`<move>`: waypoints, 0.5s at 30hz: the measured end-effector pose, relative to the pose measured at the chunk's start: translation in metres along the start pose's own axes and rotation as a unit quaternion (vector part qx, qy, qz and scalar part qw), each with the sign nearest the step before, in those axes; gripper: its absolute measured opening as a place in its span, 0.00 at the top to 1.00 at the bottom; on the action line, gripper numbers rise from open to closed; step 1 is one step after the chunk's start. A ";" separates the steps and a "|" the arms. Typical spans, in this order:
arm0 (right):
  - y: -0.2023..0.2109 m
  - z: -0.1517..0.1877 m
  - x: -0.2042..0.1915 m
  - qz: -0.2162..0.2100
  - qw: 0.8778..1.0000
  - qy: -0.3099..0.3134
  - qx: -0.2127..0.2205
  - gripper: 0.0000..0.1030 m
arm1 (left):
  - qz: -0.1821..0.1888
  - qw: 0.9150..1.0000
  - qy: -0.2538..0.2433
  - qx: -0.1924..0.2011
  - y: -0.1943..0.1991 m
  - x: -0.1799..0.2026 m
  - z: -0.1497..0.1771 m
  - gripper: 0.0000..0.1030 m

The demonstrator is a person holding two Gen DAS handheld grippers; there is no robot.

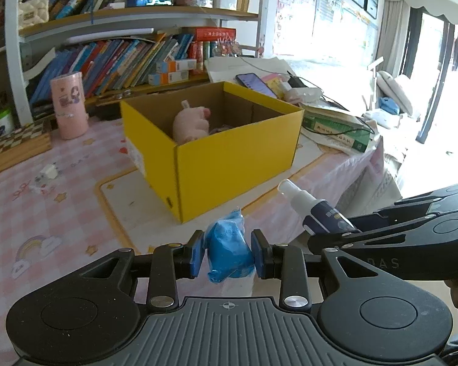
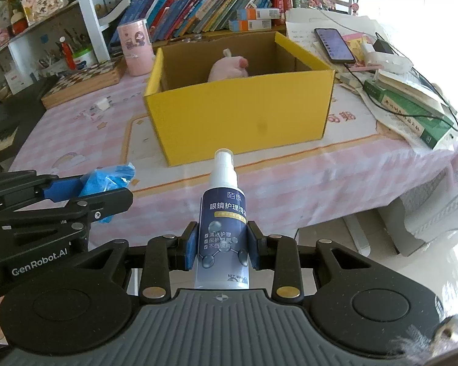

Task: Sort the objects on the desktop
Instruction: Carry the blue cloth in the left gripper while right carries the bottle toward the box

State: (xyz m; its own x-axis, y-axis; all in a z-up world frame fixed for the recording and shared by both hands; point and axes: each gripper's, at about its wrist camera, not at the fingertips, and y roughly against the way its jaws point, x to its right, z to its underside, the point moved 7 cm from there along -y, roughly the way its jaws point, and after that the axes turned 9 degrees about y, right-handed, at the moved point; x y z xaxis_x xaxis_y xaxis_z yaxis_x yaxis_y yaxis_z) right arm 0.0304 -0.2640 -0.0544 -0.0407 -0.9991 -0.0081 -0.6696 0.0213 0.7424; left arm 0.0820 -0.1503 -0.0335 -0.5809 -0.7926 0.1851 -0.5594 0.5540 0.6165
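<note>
Facing bottle label (image 2: 224, 231), right-wrist only

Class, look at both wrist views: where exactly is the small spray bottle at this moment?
The spray bottle is clamped between the right gripper pads, held near the table's front edge, short of the yellow cardboard box. The left gripper, gripping a blue bag, is beside it.

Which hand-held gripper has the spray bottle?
The right hand-held gripper is shut on the spray bottle, white cap pointing forward. The left hand-held gripper grips a crumpled blue bag instead.
</note>
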 end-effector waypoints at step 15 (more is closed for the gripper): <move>-0.012 -0.059 0.089 -0.018 0.999 0.016 0.042 0.70 | -0.030 0.996 0.023 0.080 -0.040 0.041 -0.071 0.70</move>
State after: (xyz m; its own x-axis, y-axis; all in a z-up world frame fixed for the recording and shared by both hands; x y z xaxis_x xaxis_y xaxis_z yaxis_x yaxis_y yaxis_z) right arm 0.0781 -0.3556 -0.0246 0.0064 -0.9999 -0.0112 -0.7304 -0.0123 0.6830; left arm 0.1224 -0.2234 0.0036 -0.5182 -0.8340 0.1897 -0.6806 0.5364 0.4990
